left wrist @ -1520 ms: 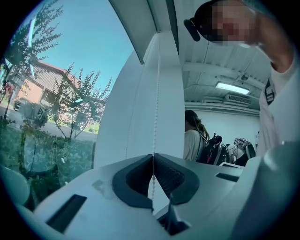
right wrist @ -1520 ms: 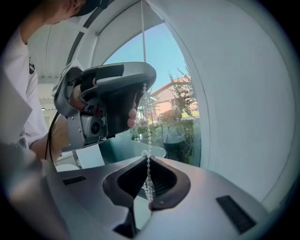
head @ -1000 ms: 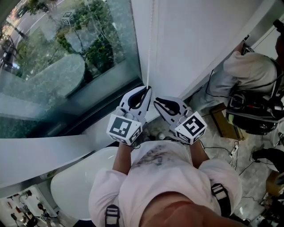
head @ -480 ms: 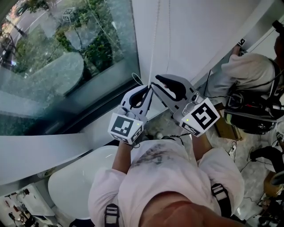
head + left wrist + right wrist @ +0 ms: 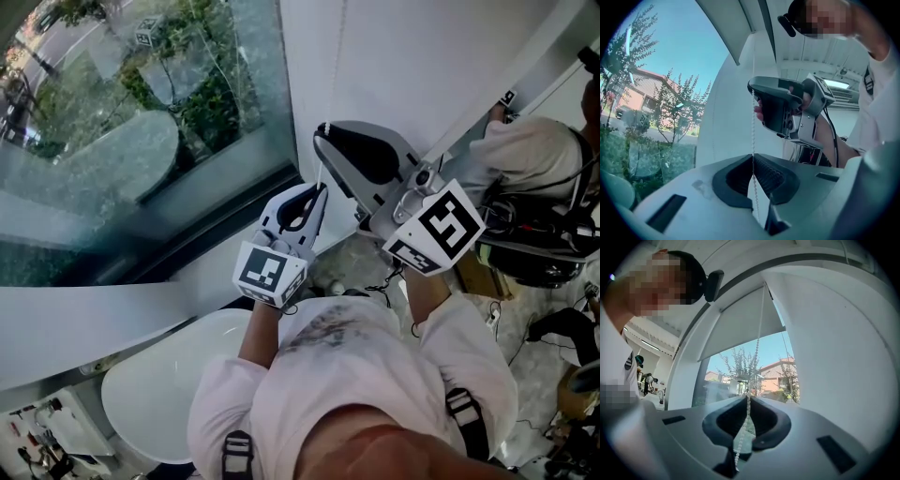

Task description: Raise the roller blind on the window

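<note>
Left gripper (image 5: 752, 157): fingers (image 5: 774, 174) closed on the bead chain (image 5: 753, 123). The chain is pinched right at the tips, and a loose tail drops back through the gap behind them.

Right gripper (image 5: 748, 397): fingers (image 5: 769, 422) also closed on the same chain. The pinch is at the tips and a slack strand hangs back between the pads.

The right fingers sit directly above the left fingers, near but not touching. 1 straight run of chain links the 2 pinch points.

Above the right fingers the chain goes straight up to the top end of the roller blind (image 5: 740, 326).

The blind is partly down. Its fabric covers the upper part of the window (image 5: 122, 141), well above both sets of fingers. The glass below its bottom edge is uncovered, with trees and houses visible outside.

White wall panel (image 5: 422, 66) just beyond the fingers, right of the glass.

2nd person (image 5: 525, 150) is crouched low, well off to the right of the right fingers.
</note>
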A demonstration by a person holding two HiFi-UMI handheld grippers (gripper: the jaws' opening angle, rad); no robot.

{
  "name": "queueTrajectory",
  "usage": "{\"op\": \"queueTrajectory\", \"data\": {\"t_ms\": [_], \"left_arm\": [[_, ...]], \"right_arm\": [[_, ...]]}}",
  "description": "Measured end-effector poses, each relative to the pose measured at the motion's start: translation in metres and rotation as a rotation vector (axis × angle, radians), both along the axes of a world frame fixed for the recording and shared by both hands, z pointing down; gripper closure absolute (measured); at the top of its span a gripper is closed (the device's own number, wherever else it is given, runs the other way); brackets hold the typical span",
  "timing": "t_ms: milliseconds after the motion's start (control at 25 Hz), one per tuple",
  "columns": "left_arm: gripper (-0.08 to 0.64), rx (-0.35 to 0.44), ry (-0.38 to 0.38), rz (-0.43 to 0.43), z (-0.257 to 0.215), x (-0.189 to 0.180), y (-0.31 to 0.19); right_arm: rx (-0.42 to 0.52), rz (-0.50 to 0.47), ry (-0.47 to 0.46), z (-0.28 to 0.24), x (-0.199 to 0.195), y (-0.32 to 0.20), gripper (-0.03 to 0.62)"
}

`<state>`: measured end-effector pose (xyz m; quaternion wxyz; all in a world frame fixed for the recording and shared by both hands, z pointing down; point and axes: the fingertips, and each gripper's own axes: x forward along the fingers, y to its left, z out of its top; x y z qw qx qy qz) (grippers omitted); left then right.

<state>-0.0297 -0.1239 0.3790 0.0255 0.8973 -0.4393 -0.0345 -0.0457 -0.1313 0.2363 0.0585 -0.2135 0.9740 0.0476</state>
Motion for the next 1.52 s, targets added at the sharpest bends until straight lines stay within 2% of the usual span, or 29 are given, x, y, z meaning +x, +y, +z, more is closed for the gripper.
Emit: {"op": "queueTrajectory", "data": {"t_ms": [240, 400, 760, 1520], "left_arm": [[0.548, -0.006, -0.005, -0.004, 0.004, -0.002, -0.003], [0.548, -0.057, -0.011, -0.012, 0.026, -0.001, -0.006], [0.548, -0.122, -0.014, -0.007, 0.062, 0.003, -0.01], [0.548, -0.188, -0.015, -0.03, 0.128, 0.003, -0.016]], "right_arm": [[-0.055, -0.003, -0.032, 0.005, -0.001, -0.004, 0.531], [-0.091, 0.002, 0.007, 0.026, -0.004, -0.009, 0.531], [-0.142, 0.007, -0.002, 0.061, 0.002, -0.009, 0.531], [-0.213, 0.026, 0.076, 0.125, -0.002, -0.01, 0.531]]}}
